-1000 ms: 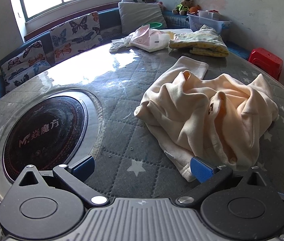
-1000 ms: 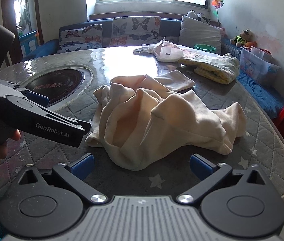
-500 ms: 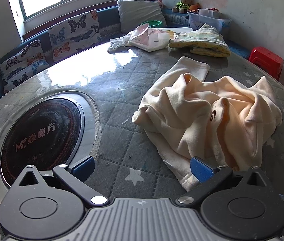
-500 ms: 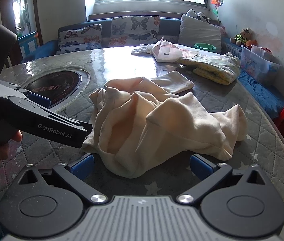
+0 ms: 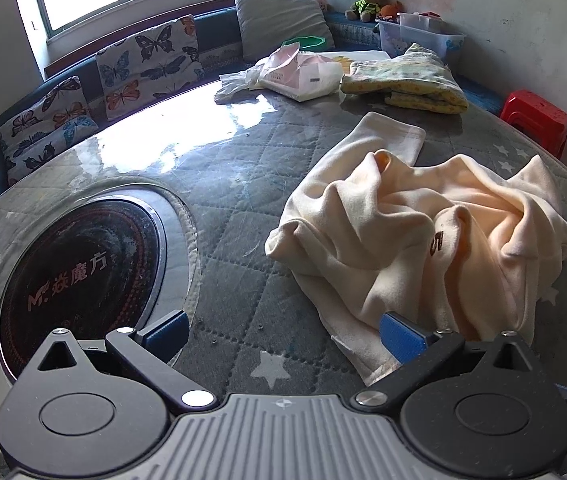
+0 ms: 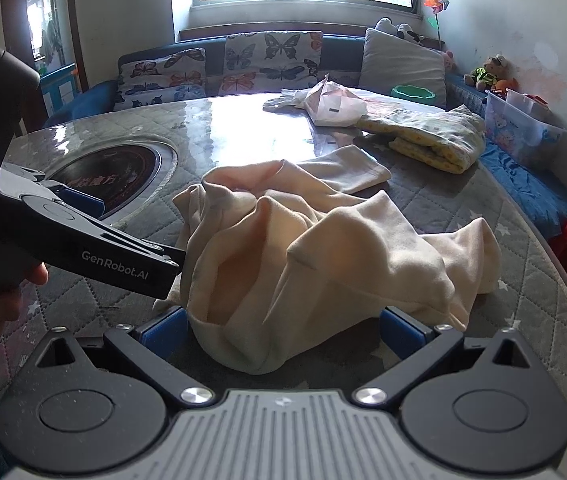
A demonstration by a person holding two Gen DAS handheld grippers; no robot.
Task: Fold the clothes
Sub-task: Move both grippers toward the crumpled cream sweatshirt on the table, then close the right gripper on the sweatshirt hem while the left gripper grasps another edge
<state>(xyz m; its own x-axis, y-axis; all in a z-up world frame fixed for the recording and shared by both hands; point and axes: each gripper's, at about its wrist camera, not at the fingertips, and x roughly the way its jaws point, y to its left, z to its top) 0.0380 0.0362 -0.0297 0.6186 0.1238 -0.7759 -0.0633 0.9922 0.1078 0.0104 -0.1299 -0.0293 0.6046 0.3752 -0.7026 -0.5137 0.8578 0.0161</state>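
The crumpled cream cotton garment (image 6: 315, 256) lay in a heap on the quilted grey bench (image 5: 235, 184), right of its round black inset hob (image 5: 79, 276), with both the left tool (image 5: 281, 332) and right tool (image 6: 281, 330) spread wide and empty at its near hem, seemingly placed to catch an edge.

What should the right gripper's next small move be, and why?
Probably ease the right gripper forward and close on the near edge of the crumpled cream garment. Its jaws stand open with that bunched edge between the fingertips, nothing gripped yet. The left gripper is open too, beside the garment's left side, so the cloth still needs lifting and spreading on the table.
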